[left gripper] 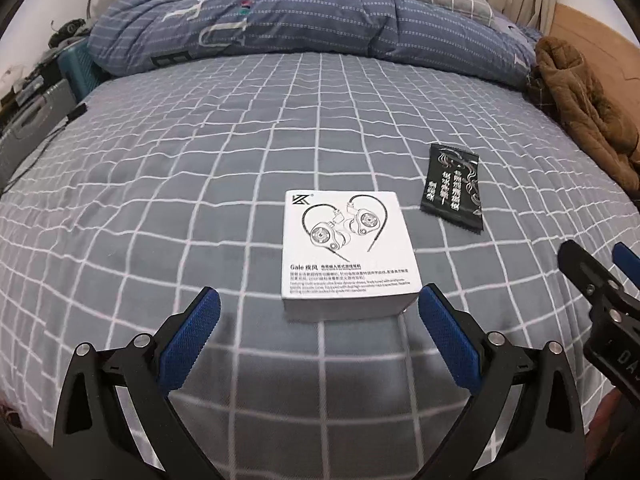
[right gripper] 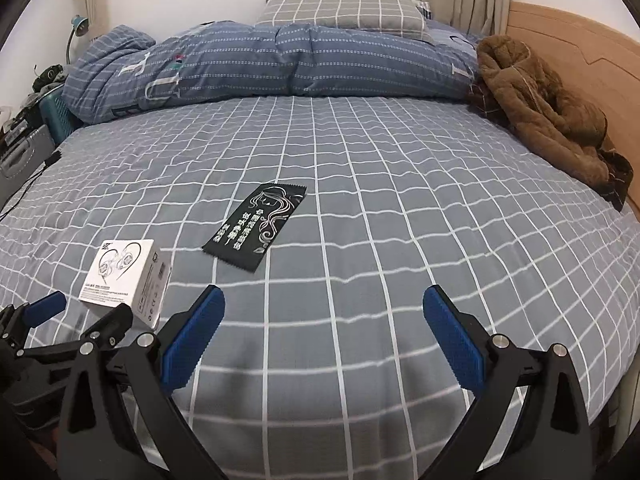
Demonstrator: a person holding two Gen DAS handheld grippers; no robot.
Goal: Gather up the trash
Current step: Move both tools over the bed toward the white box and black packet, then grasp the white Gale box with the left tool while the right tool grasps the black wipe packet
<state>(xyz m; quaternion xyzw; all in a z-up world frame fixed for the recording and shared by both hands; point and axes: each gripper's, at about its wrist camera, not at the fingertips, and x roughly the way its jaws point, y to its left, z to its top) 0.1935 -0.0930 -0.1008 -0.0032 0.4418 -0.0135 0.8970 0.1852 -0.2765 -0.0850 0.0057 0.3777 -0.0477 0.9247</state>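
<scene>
We see the white earphone box [left gripper: 347, 249] lying flat on the grey checked bed [left gripper: 160, 184], directly ahead of the left gripper [left gripper: 320, 316]. Its near edge sits between the two blue fingertips, close to the right-hand pad [left gripper: 448, 340] but not touching either one. The left fingers are spread wide, wider than the box, and hold nothing.

The black sachet [left gripper: 452, 188] lies flat on the bed beyond and to the right of the box, apart from it. In the right wrist view we find the same black sachet [right gripper: 256, 228] ahead of and left of the right gripper [right gripper: 324, 316], well beyond its fingertips. The right fingers are also spread wide, with only bare sheet between the pads [right gripper: 192, 340], and they grip nothing.

In the right wrist view the box [right gripper: 128, 280] stands at the lower left, with the left gripper [right gripper: 86, 308] just in front of it; one finger overlaps the box's lower corner in that view, and we cannot tell whether it touches. In the left wrist view the right gripper [left gripper: 592, 268] enters at the right edge, near the sachet but short of it.

At the far end of the bed lie a folded blue quilt [right gripper: 280, 64], a grey checked pillow [right gripper: 340, 12] and a brown jacket [right gripper: 540, 108] against the wooden headboard [right gripper: 568, 36].
</scene>
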